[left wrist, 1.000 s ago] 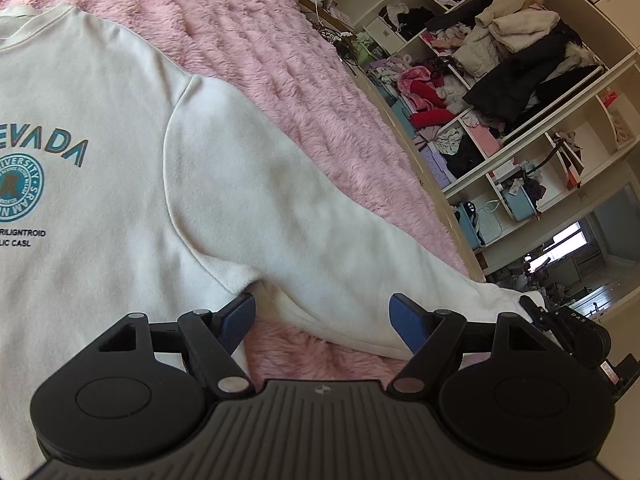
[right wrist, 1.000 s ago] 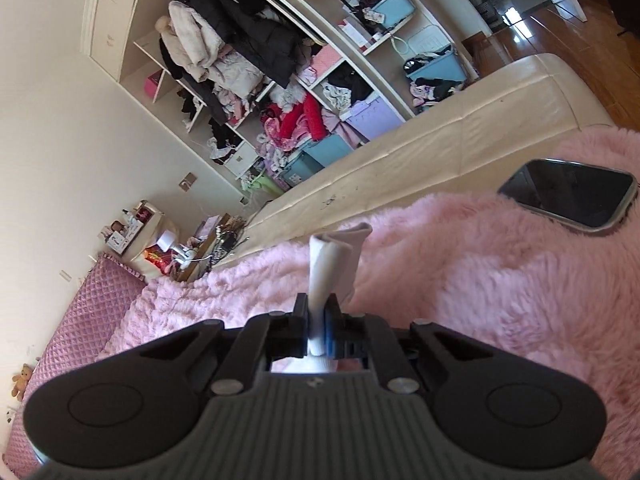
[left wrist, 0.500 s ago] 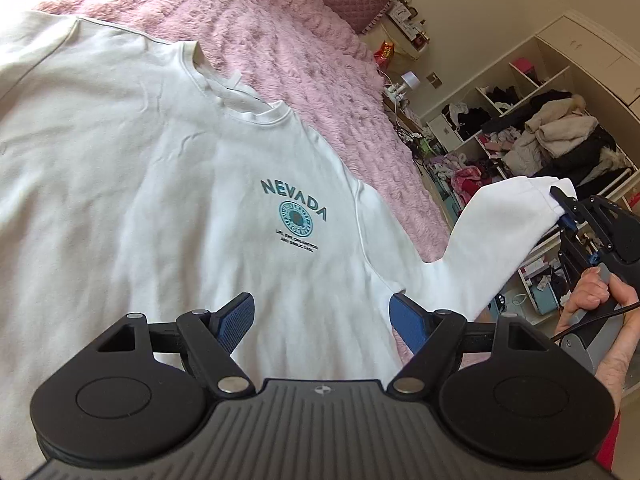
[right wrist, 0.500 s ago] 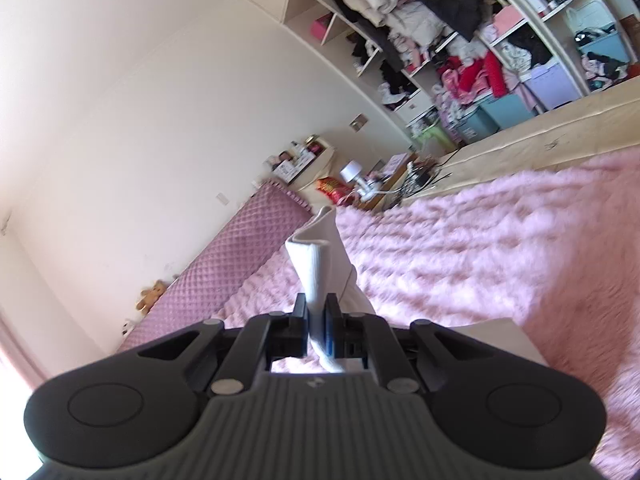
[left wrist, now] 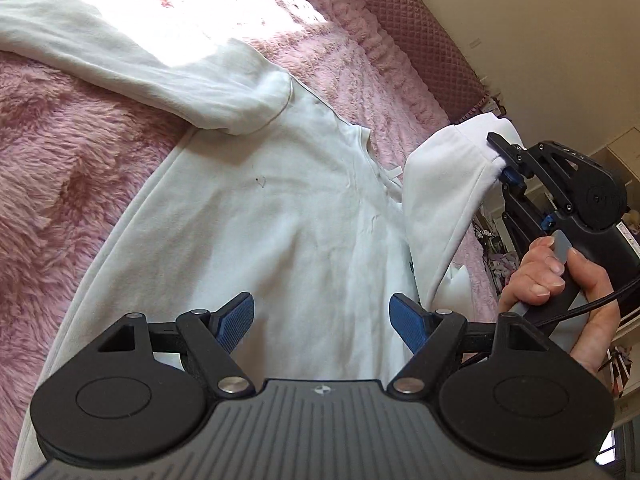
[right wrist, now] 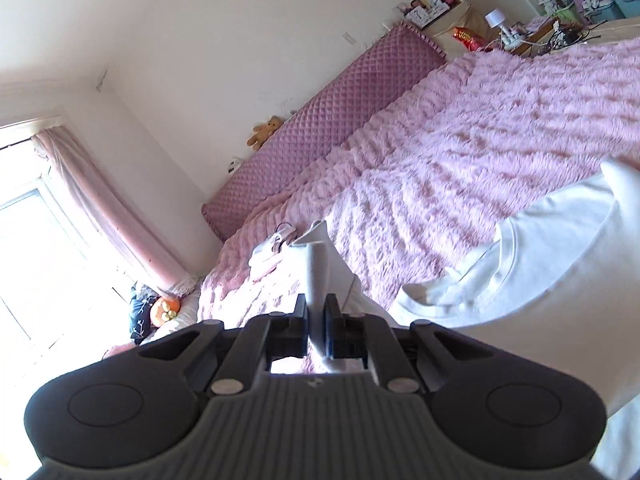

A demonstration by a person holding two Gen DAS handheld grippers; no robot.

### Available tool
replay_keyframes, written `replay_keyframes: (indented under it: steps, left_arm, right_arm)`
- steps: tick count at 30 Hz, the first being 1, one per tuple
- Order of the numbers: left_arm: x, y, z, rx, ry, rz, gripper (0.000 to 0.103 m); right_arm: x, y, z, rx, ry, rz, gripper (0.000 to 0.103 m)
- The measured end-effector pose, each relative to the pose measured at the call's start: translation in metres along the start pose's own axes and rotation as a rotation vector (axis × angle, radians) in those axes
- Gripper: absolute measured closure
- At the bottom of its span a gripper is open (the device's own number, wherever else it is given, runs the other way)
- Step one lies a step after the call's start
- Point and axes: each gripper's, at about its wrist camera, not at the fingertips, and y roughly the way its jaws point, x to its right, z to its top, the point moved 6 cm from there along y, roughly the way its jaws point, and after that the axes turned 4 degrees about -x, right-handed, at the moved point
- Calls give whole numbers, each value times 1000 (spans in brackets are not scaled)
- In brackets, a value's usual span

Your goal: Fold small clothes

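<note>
Right gripper [right wrist: 317, 320] fingers pinching the white sweatshirt's sleeve cuff [right wrist: 316, 264], lifted above the sweatshirt [left wrist: 280, 220], left gripper [left wrist: 322, 320] fingers spread and empty over the sweatshirt's body, sweatshirt spread flat on the pink fluffy bed [left wrist: 60, 160], quilted headboard [right wrist: 320, 128] beyond the sweatshirt

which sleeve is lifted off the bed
The sleeve clamped at its cuff by the right gripper; the other sleeve lies flat on the pink blanket.
</note>
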Motion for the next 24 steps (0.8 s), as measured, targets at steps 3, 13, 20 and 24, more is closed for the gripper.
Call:
replay_keyframes:
  steps: [3, 13, 20, 24]
  left_arm:
    - [-23, -8, 5, 29, -61, 18, 14]
    - [-33, 11, 18, 33, -100, -14, 14]
    - [-10, 55, 39, 26, -71, -91, 14]
    - [-13, 74, 39, 29, -113, -70, 14]
  right_arm:
    - [0, 32, -48, -107, 10, 7, 96]
    - [30, 17, -61, -245, -107, -32, 42]
    - [126, -74, 10, -143, -505, -516, 42]
    - [178, -110, 24, -138, -726, -761, 42]
